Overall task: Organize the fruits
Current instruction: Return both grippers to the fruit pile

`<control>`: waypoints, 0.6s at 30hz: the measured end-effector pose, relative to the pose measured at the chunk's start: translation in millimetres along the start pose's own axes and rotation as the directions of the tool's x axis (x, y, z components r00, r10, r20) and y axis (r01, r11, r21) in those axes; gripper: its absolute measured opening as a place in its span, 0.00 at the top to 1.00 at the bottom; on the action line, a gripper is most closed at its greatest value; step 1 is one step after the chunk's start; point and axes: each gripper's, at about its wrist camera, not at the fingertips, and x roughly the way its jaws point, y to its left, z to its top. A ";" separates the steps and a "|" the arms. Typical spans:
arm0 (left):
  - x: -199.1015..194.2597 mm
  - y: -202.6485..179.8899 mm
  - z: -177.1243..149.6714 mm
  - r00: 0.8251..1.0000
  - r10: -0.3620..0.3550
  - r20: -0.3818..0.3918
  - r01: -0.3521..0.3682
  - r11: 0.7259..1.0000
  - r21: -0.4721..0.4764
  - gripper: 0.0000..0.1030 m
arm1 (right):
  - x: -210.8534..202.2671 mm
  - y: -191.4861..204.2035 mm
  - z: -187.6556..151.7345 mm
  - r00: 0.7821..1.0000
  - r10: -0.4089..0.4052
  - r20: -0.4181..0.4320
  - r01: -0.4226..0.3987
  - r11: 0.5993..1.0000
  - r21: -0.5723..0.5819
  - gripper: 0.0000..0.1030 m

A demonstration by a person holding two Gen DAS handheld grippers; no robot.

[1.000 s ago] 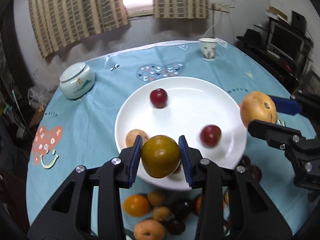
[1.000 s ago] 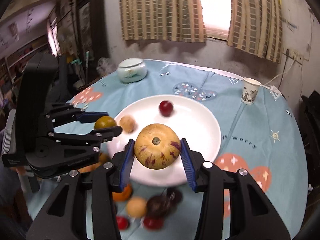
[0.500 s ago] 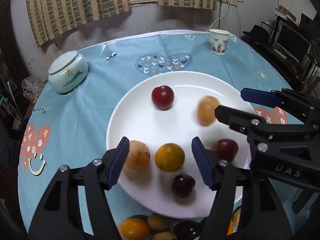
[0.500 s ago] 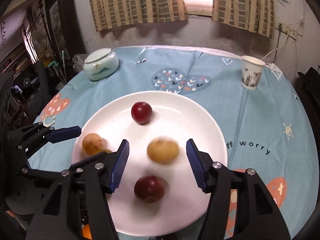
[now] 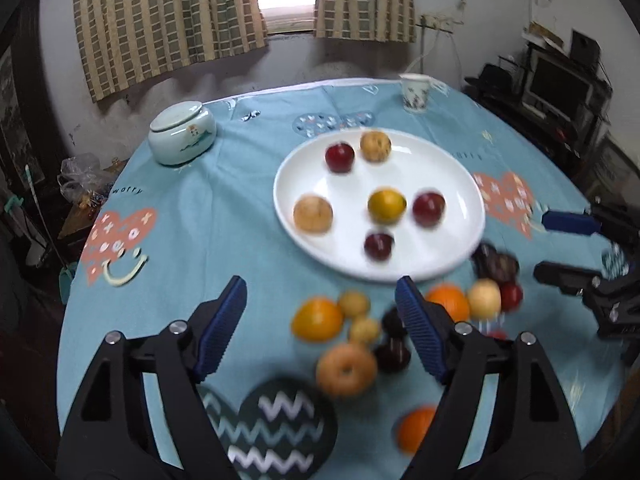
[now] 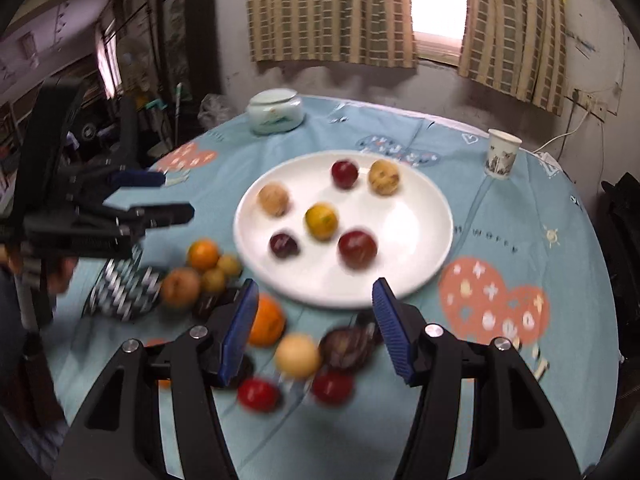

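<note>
Fruit on the round white plate (image 5: 460, 178): six pcs so far, approx half done by my count. Loose pile of oranges, plums and pale fruit (image 5: 360, 328) sits on blue cloth just below plate rim, blurred, count unclear. My left gripper (image 5: 320, 320) empty, jaws opening; right gripper (image 6: 314, 322) part-open, nothing held.

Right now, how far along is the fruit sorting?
Done: six fruits sit on the white plate. In hand: nothing; the left gripper, jaws opening, and the right gripper, open, are both empty above the loose pile. Left: that pile on the tablecloth beside the plate, including oranges, dark plums and red fruits.
</note>
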 end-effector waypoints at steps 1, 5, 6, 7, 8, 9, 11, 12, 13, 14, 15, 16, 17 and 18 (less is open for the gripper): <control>-4.7 -3.2 -10.6 1.000 -0.005 -0.007 0.006 1.000 0.021 0.24 | -5.0 5.1 -10.9 1.000 0.000 -0.008 0.000 1.000 -0.015 0.42; -16.9 -23.4 -51.1 0.999 -0.029 -0.044 0.033 0.994 0.102 0.24 | -16.1 21.0 -51.6 0.998 -0.044 -0.045 0.041 0.997 -0.065 0.34; -18.7 -30.4 -61.0 0.998 -0.036 -0.055 0.043 0.992 0.118 0.24 | -16.7 23.9 -59.0 0.997 -0.052 -0.053 0.048 0.996 -0.073 0.34; -18.2 -34.3 -66.3 0.997 -0.045 -0.063 0.053 0.991 0.124 0.24 | -16.6 25.6 -64.3 0.997 -0.049 -0.061 0.044 0.996 -0.075 0.34; -17.7 -40.1 -72.8 0.996 -0.053 -0.074 0.063 0.989 0.133 0.24 | -16.3 28.1 -71.0 0.996 -0.051 -0.069 0.046 0.996 -0.075 0.34; -16.8 -44.2 -77.1 0.995 -0.054 -0.081 0.065 0.988 0.140 0.24 | -16.1 29.5 -74.4 0.996 -0.054 -0.072 0.048 0.996 -0.076 0.34; -13.1 -51.3 -81.6 0.994 -0.062 -0.093 0.075 0.986 0.150 0.24 | -15.1 31.9 -79.5 0.996 -0.050 -0.079 0.045 0.996 -0.072 0.34; -11.3 -53.5 -81.3 0.994 -0.058 -0.095 0.072 0.986 0.152 0.24 | -14.4 32.8 -80.7 0.996 -0.045 -0.080 0.039 0.997 -0.066 0.34; -9.3 -55.8 -81.4 0.994 -0.055 -0.097 0.070 0.986 0.153 0.24 | -13.6 32.9 -80.8 0.996 -0.041 -0.083 0.036 0.997 -0.062 0.34; -6.5 -58.1 -81.4 0.993 -0.059 -0.102 0.074 0.986 0.151 0.24 | -12.4 33.0 -80.1 0.996 -0.040 -0.084 0.035 0.998 -0.061 0.34; -4.8 -61.0 -81.9 0.992 -0.064 -0.107 0.079 0.986 0.147 0.24 | -11.9 34.2 -80.5 0.996 -0.036 -0.084 0.031 0.998 -0.062 0.34; -2.7 -62.4 -81.5 0.991 -0.067 -0.112 0.083 0.986 0.145 0.24 | -11.6 35.9 -80.9 0.996 -0.032 -0.081 0.027 0.998 -0.064 0.34; -0.6 -64.1 -81.5 0.991 -0.069 -0.115 0.085 0.986 0.145 0.24 | -11.7 36.7 -81.3 0.996 -0.032 -0.079 0.027 0.997 -0.067 0.34; 2.5 -66.1 -81.6 0.990 -0.071 -0.123 0.089 0.985 0.146 0.24 | -10.9 37.0 -81.2 0.996 -0.036 -0.077 0.031 0.997 -0.066 0.34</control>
